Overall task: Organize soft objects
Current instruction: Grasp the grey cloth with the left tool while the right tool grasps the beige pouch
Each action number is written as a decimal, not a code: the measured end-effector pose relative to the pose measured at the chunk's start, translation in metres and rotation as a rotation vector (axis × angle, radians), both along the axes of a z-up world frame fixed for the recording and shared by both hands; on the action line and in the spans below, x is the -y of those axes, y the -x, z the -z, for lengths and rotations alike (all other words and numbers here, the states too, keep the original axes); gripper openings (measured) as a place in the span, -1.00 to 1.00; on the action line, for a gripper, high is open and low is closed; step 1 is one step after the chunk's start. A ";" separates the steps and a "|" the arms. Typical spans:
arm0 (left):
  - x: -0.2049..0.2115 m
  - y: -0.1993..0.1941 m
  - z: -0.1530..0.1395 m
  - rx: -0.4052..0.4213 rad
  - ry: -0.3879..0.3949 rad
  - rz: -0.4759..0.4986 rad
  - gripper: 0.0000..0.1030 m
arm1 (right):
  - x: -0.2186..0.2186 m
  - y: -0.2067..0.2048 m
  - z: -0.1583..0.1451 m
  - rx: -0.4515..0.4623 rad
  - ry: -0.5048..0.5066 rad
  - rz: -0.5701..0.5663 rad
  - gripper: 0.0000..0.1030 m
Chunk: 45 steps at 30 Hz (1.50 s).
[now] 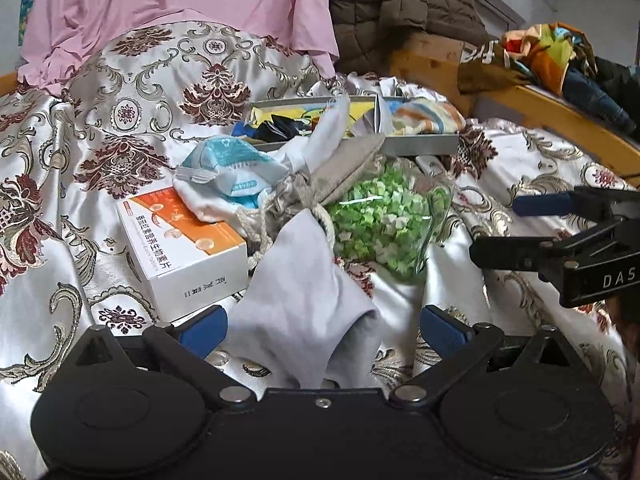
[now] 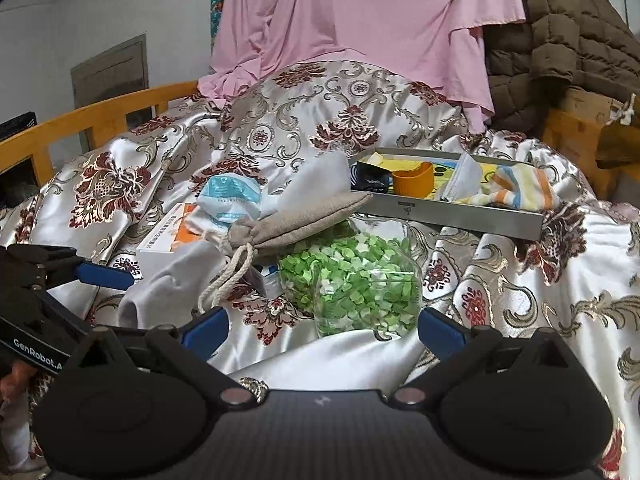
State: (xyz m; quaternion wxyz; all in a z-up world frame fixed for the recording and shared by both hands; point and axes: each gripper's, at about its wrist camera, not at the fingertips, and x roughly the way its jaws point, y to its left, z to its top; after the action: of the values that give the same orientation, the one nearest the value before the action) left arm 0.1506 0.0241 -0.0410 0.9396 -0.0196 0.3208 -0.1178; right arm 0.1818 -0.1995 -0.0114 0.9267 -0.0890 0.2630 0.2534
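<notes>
From the left wrist, the left gripper (image 1: 320,330) has its blue fingers spread wide with a pale grey cloth (image 1: 308,300) standing up between them; the cloth touches neither pad that I can see, so the gripper looks open and holds nothing, probably placed around the cloth ready to close on it. The cloth's long axis runs away from the camera, narrowing to a point that ends at the drawstring pouch (image 1: 340,184). Behind it lie a jar of green paper stars (image 1: 380,224) on its side, a white and orange box (image 1: 184,248), a packet of face masks (image 1: 228,172) and, farther back, a grey tray (image 1: 420,146) that already holds a striped sock and other small cloth items, which suggests it is where the soft things are being gathered. The right gripper (image 1: 496,228) comes in from the right edge, fingers apart. From the right wrist, the right gripper (image 2: 320,330) is likewise open and empty, hovering just short of the jar (image 2: 360,280), whose mouth faces the camera. The pouch (image 2: 304,220) lies with its tied neck down-left and its body pointing up-right toward the tray (image 2: 460,220), resting partly on the jar. The grey cloth (image 2: 168,284) sits at the left near the other gripper's blue finger (image 2: 106,276), all on a patterned satin bedspread (image 2: 540,300).
</notes>
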 end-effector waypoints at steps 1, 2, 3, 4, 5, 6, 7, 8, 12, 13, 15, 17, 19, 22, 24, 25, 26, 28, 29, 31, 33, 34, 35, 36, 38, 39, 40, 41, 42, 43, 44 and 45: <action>0.000 -0.001 0.001 -0.003 -0.004 0.001 0.98 | -0.001 -0.001 0.001 0.002 0.000 -0.002 0.99; 0.001 -0.002 0.002 -0.005 -0.007 0.003 0.98 | -0.001 -0.003 0.001 0.003 -0.002 -0.004 0.99; 0.001 -0.003 0.002 -0.006 -0.010 0.007 0.98 | -0.001 -0.004 0.002 0.003 -0.006 -0.005 0.99; 0.001 -0.004 0.002 -0.007 -0.013 0.010 0.98 | -0.001 -0.006 0.002 0.002 -0.011 -0.005 0.99; 0.001 -0.004 0.002 -0.006 -0.017 0.014 0.97 | -0.001 -0.008 0.003 0.001 -0.017 -0.005 0.99; 0.002 -0.005 0.002 -0.006 -0.021 0.016 0.96 | -0.001 -0.009 0.004 0.000 -0.022 -0.004 0.99; 0.002 -0.006 0.002 -0.008 -0.023 0.018 0.96 | -0.001 -0.011 0.005 0.001 -0.027 -0.003 0.99; 0.002 -0.007 0.002 -0.009 -0.024 0.017 0.94 | -0.001 -0.013 0.006 0.001 -0.032 -0.002 0.99; 0.001 -0.009 0.003 -0.024 -0.023 0.019 0.83 | -0.001 -0.021 0.009 -0.001 -0.048 0.008 0.99; 0.000 -0.010 0.004 -0.026 -0.024 0.021 0.81 | -0.002 -0.023 0.009 0.001 -0.051 0.010 0.99; -0.001 -0.012 0.005 -0.035 -0.023 0.023 0.72 | -0.003 -0.024 0.010 0.008 -0.059 0.011 0.99; -0.002 -0.013 0.005 -0.039 -0.013 0.027 0.69 | -0.004 -0.026 0.011 0.011 -0.065 0.013 0.99; -0.002 -0.014 0.005 -0.040 -0.011 0.032 0.58 | -0.005 -0.028 0.011 0.019 -0.070 0.009 0.99; -0.004 -0.017 0.006 -0.055 -0.004 0.046 0.29 | -0.007 -0.031 0.013 0.027 -0.072 0.006 0.99; -0.004 -0.019 0.006 -0.067 0.000 0.052 0.04 | -0.009 -0.033 0.014 0.034 -0.071 0.006 0.99; -0.004 -0.020 0.007 -0.071 0.003 0.054 -0.01 | -0.009 -0.034 0.015 0.038 -0.073 0.005 0.99; -0.005 -0.021 0.007 -0.075 0.006 0.055 -0.12 | -0.009 -0.034 0.015 0.043 -0.075 0.006 0.99; -0.007 -0.024 0.006 -0.082 0.017 0.056 -0.33 | -0.010 -0.035 0.015 0.049 -0.080 0.006 0.99; -0.008 -0.024 0.006 -0.082 0.024 0.055 -0.42 | -0.010 -0.036 0.015 0.050 -0.081 0.008 0.99; -0.010 -0.024 0.003 -0.076 0.038 0.050 -0.53 | -0.010 -0.037 0.015 0.055 -0.087 0.010 0.99; -0.014 -0.024 0.000 -0.067 0.056 0.045 -0.65 | -0.010 -0.038 0.016 0.058 -0.089 0.013 0.99; -0.016 -0.023 -0.002 -0.061 0.065 0.040 -0.66 | -0.010 -0.039 0.016 0.059 -0.090 0.015 0.99; -0.018 -0.023 -0.004 -0.053 0.080 0.032 -0.67 | -0.010 -0.039 0.016 0.059 -0.091 0.017 0.99; -0.020 -0.022 -0.007 -0.047 0.095 0.025 -0.67 | -0.010 -0.040 0.017 0.060 -0.093 0.018 0.99; -0.024 -0.022 -0.011 -0.038 0.121 0.011 -0.71 | -0.011 -0.040 0.017 0.064 -0.096 0.021 0.99; -0.025 -0.022 -0.012 -0.033 0.128 0.006 -0.72 | -0.011 -0.041 0.017 0.067 -0.097 0.023 0.99; -0.026 -0.022 -0.014 -0.027 0.133 0.002 -0.73 | -0.011 -0.041 0.017 0.069 -0.099 0.023 0.99; -0.026 -0.022 -0.016 -0.021 0.138 0.001 -0.74 | -0.011 -0.042 0.016 0.069 -0.102 0.024 0.99; -0.026 -0.022 -0.018 -0.016 0.139 0.002 -0.74 | -0.011 -0.043 0.016 0.071 -0.105 0.024 0.99; -0.026 -0.022 -0.019 -0.010 0.140 0.003 -0.75 | -0.011 -0.044 0.016 0.073 -0.104 0.024 0.99; -0.026 -0.022 -0.020 -0.007 0.140 0.003 -0.75 | -0.011 -0.045 0.016 0.074 -0.102 0.023 0.99; -0.027 -0.023 -0.021 -0.005 0.140 0.003 -0.75 | -0.012 -0.047 0.016 0.074 -0.101 0.023 0.99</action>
State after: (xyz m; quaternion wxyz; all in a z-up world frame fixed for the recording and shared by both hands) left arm 0.1732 0.0507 -0.0197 0.9349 -0.0852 0.3142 -0.1414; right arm 0.2289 -0.1873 -0.0272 0.9418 -0.0486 0.2165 0.2524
